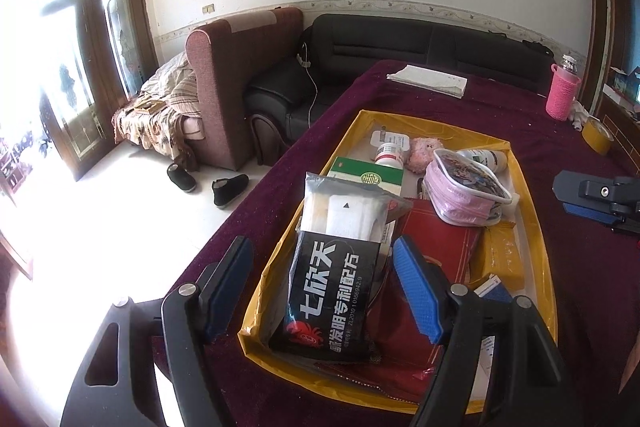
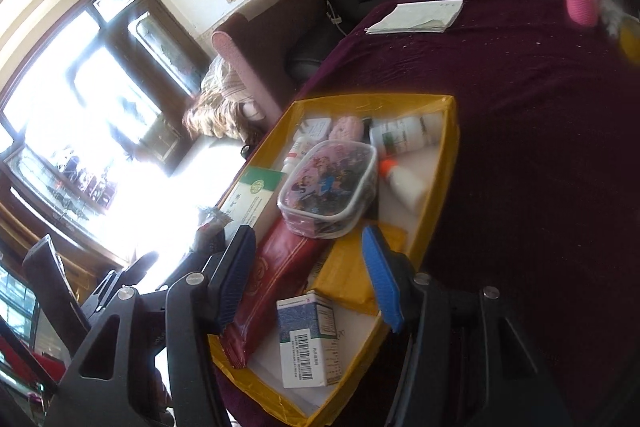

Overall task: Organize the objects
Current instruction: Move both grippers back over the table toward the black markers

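Black packet [image 1: 332, 279] lengthwise along tray [image 1: 538, 227]

I couldn't read the small print on the blue-and-white box [image 2: 310, 341]; the far yellow tape roll [image 2: 631, 41] was blurred and cut off.
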`<state>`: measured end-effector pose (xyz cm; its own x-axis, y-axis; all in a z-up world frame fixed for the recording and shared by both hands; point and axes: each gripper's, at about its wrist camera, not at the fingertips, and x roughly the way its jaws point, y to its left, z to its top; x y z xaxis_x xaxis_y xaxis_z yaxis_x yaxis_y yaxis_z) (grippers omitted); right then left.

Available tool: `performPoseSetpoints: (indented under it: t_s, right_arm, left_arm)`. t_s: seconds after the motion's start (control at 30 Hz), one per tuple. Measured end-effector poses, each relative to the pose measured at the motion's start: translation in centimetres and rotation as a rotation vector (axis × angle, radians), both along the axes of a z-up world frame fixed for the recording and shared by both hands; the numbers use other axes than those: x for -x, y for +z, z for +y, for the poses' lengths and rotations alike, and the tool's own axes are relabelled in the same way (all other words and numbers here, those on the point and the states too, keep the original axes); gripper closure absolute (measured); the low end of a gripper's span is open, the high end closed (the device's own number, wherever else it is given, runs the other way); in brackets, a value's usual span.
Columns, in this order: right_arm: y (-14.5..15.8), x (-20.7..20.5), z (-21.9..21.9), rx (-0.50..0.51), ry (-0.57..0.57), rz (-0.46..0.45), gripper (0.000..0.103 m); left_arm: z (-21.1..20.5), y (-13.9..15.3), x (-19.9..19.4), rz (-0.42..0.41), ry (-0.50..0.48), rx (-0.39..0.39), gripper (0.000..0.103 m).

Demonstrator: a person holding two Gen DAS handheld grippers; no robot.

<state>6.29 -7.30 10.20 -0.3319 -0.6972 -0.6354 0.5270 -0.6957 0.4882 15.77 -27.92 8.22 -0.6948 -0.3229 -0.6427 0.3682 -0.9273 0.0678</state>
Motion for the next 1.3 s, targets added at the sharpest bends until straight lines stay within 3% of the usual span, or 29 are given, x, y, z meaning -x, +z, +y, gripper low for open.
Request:
performPoseSetpoints:
  t_s: [0.1, 0.2, 0.3, 0.4, 0.47, 0.63, 0.77, 0.9, 1.17, 1.27, 1.3]
  right_arm:
    - [-0.3, 0.2, 2.0, -0.004, -0.055, 0.012, 0.048]
    - [-0.8, 0.0, 4.1, -0.006, -0.108, 0.014, 0.048]
    - [-1.3, -0.1, 6.0, -0.004, -0.139, 0.004, 0.048]
    - [-1.1, -0.3, 8.2, 0.003, -0.173, 0.015, 0.048]
    - [-0.7, 0.0, 10.9, 0.019, -0.223, 0.016, 0.048]
    - [-0.4, 1.0, 21.1, 0.026, -0.411, 0.003, 0.048]
    - [-1.1, 1.6, 29.6, -0.031, -0.572, -0.017, 0.048]
    - [-1.1, 2.6, 35.6, -0.07, -0.663, -0.053, 0.048]
    - [-2.4, 8.6, 37.4, -0.234, -0.709, -0.096, 0.048]
    - [-3.3, 10.8, 36.4, -0.283, -0.709, -0.111, 0.049]
    - [-3.6, 11.5, 36.2, -0.321, -0.72, -0.106, 0.055]
  left_arm:
    - [1.3, 0.9, -0.2, 0.031, 0.002, 0.029, 0.021]
    - [3.1, 2.3, -0.5, 0.078, 0.02, 0.086, 0.014]
    - [5.1, 3.6, -0.7, 0.11, 0.024, 0.134, 0.012]
    - [7.1, 4.9, 0.1, 0.124, -0.027, 0.129, 0.012]
    - [8.9, 5.7, 1.1, 0.115, -0.112, 0.092, 0.012]
    - [14.0, 5.6, 4.2, 0.035, -0.408, -0.163, 0.012]
    - [18.8, 4.1, 4.8, -0.01, -0.514, -0.139, 0.012]
    - [21.1, 2.7, 4.9, -0.05, -0.569, -0.123, 0.012]
    - [20.5, 1.9, 5.2, -0.085, -0.579, -0.215, 0.012]
    - [21.7, 2.4, 5.7, -0.068, -0.632, -0.236, 0.012]
    - [22.5, 2.6, 5.9, -0.054, -0.664, -0.227, 0.012]
